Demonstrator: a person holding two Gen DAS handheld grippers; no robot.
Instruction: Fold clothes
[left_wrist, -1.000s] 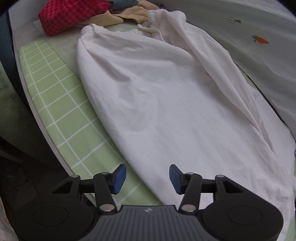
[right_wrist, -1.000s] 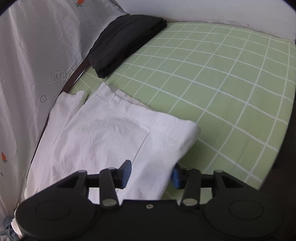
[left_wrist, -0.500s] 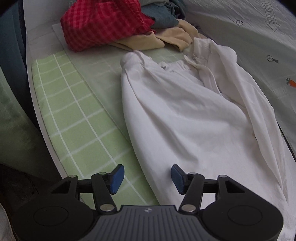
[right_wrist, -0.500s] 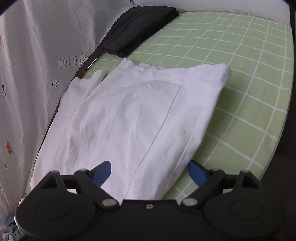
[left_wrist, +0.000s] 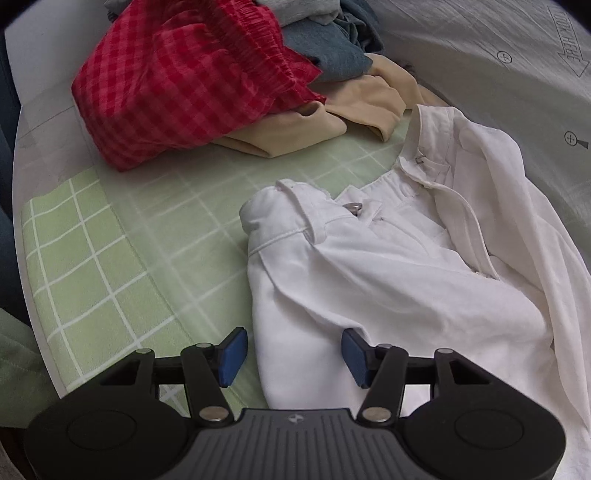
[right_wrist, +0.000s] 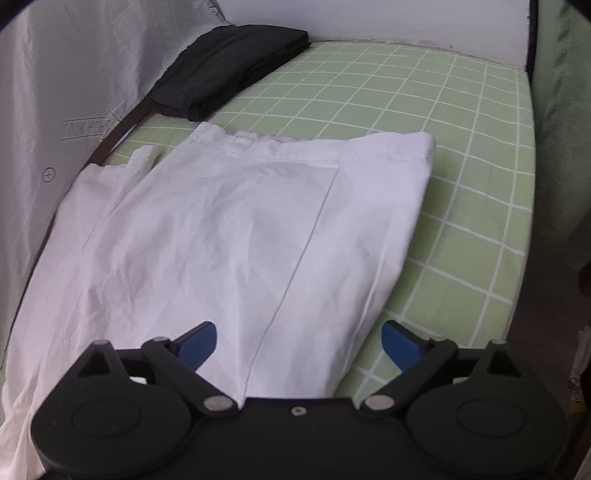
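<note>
White trousers (left_wrist: 388, 280) lie flat on the green checked cloth (left_wrist: 92, 258). Their waistband with a metal button (left_wrist: 355, 207) shows in the left wrist view. My left gripper (left_wrist: 294, 356) hovers over the trousers' near edge, its jaws closing, with white fabric lying between the blue pads (left_wrist: 232, 356) but not pinched. In the right wrist view the other end of the trousers (right_wrist: 240, 229) is spread out smooth. My right gripper (right_wrist: 299, 343) hangs over it, jaws wide and closing, fabric under them but not gripped.
A pile of a red checked garment (left_wrist: 192, 85), a blue-grey one (left_wrist: 325, 48) and a beige one (left_wrist: 332, 114) lies beyond the waistband. A folded black garment (right_wrist: 229, 70) rests at the far edge. A grey printed sheet (right_wrist: 55, 92) borders the trousers. The cloth's edge (right_wrist: 517, 258) drops off at right.
My left gripper has travelled along the trousers to the waistband, near the clothes pile. My right gripper let go of the white fabric's corner, opened wide and drew back; the fabric now lies flat.
</note>
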